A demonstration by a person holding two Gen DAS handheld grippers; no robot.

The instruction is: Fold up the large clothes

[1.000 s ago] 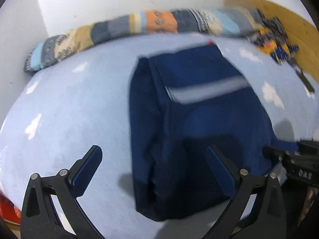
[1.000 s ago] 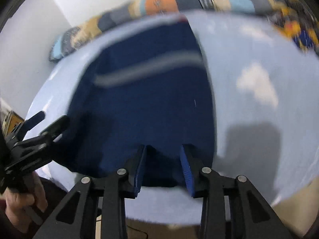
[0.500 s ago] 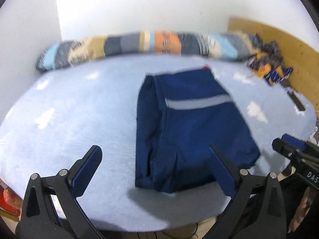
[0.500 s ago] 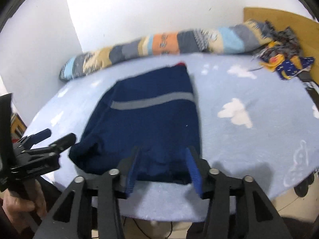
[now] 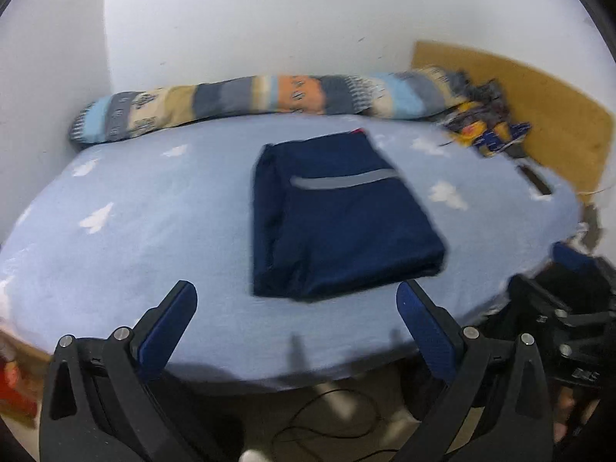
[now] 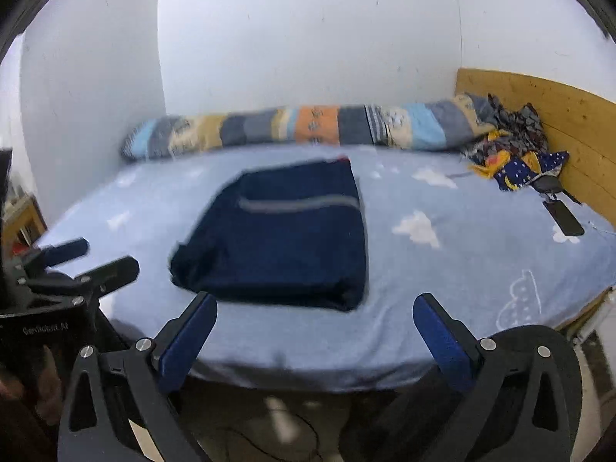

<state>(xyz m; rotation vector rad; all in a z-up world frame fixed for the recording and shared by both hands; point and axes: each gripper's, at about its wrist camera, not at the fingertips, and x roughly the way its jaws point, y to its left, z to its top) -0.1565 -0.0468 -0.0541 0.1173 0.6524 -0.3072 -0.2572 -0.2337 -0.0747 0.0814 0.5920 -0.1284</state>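
Navy garment point(image 5: 338, 215), folded into a rectangle with a grey stripe, lies mid-bed on the cloud-print sheet point(image 5: 154, 231); left claw point(image 5: 296, 319) gapes empty at the near edge; right claw point(image 6: 313, 327), jaws just sprung wide, holds nothing.

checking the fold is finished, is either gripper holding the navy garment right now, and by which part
Nothing is held. The left gripper and right gripper are both open, short of the folded navy garment; the right's jaws have just been opening.
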